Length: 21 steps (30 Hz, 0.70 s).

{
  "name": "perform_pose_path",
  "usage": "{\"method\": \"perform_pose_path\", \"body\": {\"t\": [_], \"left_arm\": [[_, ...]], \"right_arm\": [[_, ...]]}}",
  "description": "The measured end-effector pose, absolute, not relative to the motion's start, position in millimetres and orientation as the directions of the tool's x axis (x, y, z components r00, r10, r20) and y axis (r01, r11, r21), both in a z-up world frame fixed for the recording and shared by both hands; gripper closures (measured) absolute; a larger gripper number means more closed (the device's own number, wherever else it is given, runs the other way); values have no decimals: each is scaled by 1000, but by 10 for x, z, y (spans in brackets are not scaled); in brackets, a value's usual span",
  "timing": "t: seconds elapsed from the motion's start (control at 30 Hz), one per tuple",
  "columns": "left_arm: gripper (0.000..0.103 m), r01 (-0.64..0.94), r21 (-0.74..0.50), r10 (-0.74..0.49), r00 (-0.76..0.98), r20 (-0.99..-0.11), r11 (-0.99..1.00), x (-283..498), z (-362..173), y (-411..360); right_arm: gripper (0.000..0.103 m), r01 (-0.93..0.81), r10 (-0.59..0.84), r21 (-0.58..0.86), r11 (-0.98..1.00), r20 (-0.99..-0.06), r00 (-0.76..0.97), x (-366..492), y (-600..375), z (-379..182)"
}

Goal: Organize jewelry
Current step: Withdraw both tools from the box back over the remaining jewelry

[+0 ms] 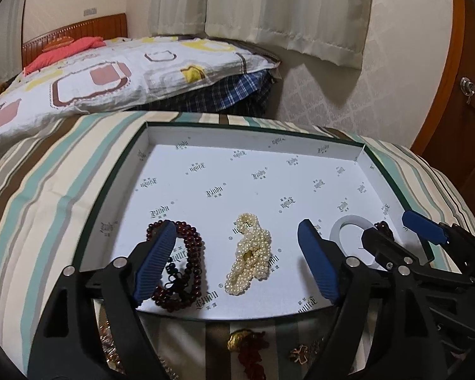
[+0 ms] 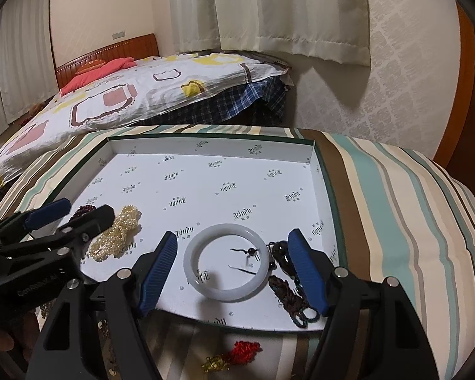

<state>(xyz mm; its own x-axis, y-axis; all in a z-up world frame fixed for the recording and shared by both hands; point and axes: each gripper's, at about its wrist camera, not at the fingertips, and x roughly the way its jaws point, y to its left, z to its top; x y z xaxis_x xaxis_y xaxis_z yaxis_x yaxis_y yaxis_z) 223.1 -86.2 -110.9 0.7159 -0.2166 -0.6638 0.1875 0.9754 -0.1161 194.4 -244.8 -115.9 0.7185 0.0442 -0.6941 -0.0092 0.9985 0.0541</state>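
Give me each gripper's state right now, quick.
Left gripper: open, holding nothing; pearl strand lies loose between its fingers.
Right gripper: open, holding nothing, around white bangle.

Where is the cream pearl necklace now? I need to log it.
The cream pearl necklace lies bunched inside the white box lid, near its front edge, between dark red beads and white bangle.

box lining paper (image 1: 237, 190): repeated blackletter logo, seemingly "Yindu", with two small unreadable characters beneath; printed all over floor and inner walls; mostly upside down | left gripper (image 2: 82, 218) body: white lettering, partly hidden, unreadable | no other legible text
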Motion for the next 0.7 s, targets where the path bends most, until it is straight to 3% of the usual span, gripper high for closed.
{"method": "perform_pose_path", "body": {"t": [0.43, 0.7], "left_arm": [[25, 214, -57, -207, 788, -580, 975, 1652, -850, -736], [25, 171, -66, -176, 782, -598, 983, 1323, -955, -468]], "right_arm": [[33, 33, 1, 40, 999, -655, 755, 1526, -2489, -990], [33, 47, -13, 34, 998, -653, 757, 1194, -2427, -1050]]}}
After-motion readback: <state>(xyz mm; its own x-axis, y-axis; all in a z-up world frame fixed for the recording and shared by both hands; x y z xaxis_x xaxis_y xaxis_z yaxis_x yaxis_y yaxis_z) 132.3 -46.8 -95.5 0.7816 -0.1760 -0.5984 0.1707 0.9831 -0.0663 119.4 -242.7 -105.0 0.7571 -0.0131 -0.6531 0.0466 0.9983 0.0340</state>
